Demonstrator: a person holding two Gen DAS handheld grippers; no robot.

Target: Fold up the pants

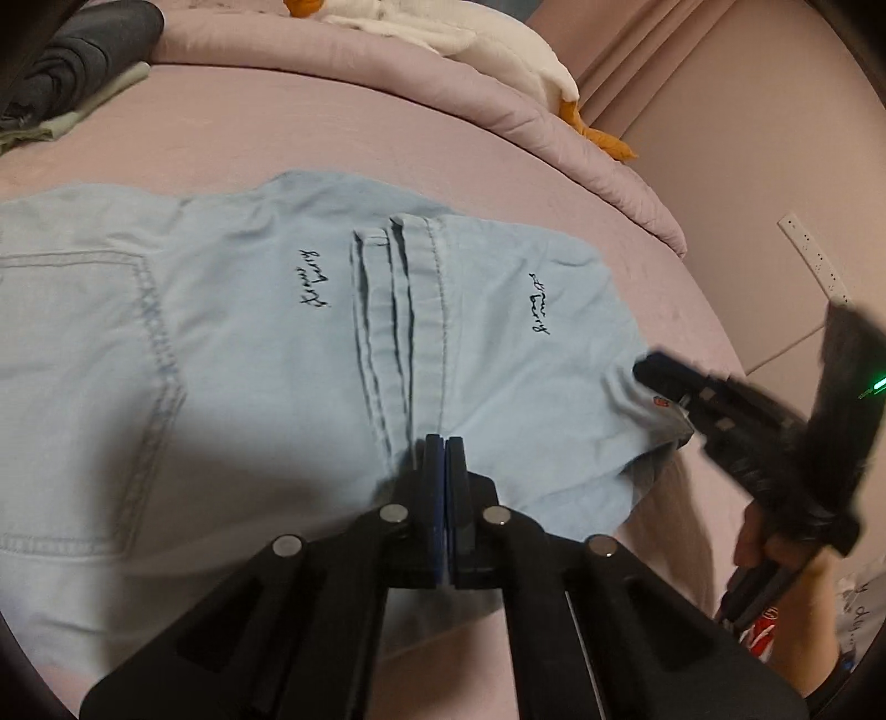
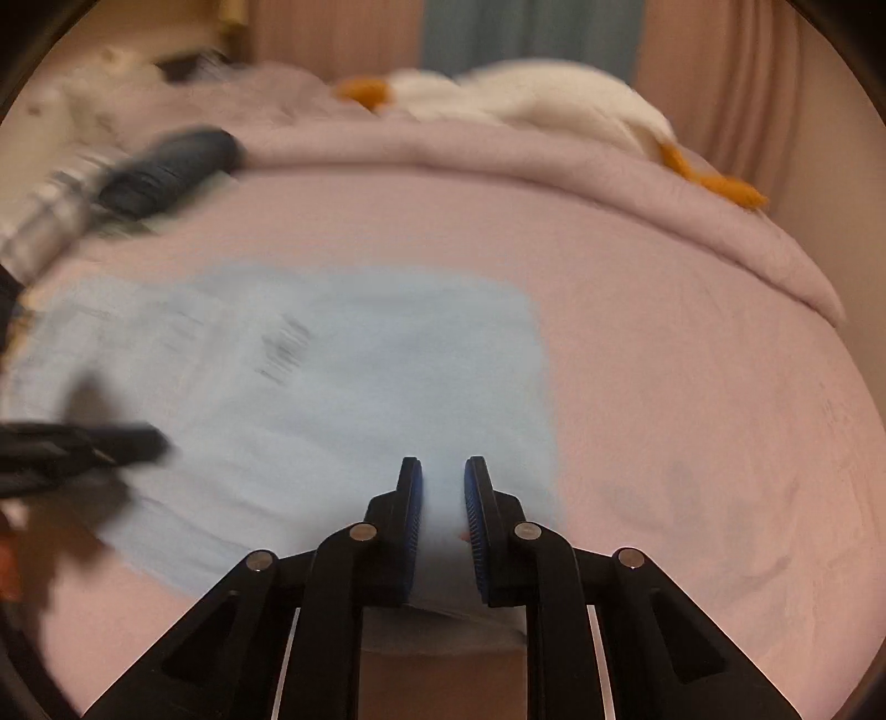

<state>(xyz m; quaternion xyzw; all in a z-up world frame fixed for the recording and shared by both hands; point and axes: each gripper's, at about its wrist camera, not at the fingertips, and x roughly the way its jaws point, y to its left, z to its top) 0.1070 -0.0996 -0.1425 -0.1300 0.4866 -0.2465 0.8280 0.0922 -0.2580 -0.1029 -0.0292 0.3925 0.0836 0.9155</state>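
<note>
Light blue pants [image 1: 232, 343] lie spread on the pink bed, with two hemmed leg ends side by side and dark script embroidery. My left gripper [image 1: 444, 443] is shut on the pants' near edge at the middle hems. My right gripper [image 1: 659, 382] shows in the left wrist view at the pants' right corner. In the blurred right wrist view the right gripper [image 2: 443, 471] has its jaws slightly apart with the pants' [image 2: 343, 387] near edge between them. The left gripper [image 2: 138, 443] shows at the far left.
A pink bed sheet [image 1: 332, 127] covers the bed, with a rolled pink duvet [image 1: 498, 111] at the back. A white and orange plush toy [image 1: 498, 44] lies on it. Dark folded clothes [image 1: 77, 50] sit at the back left. A wall and power strip [image 1: 814, 255] stand to the right.
</note>
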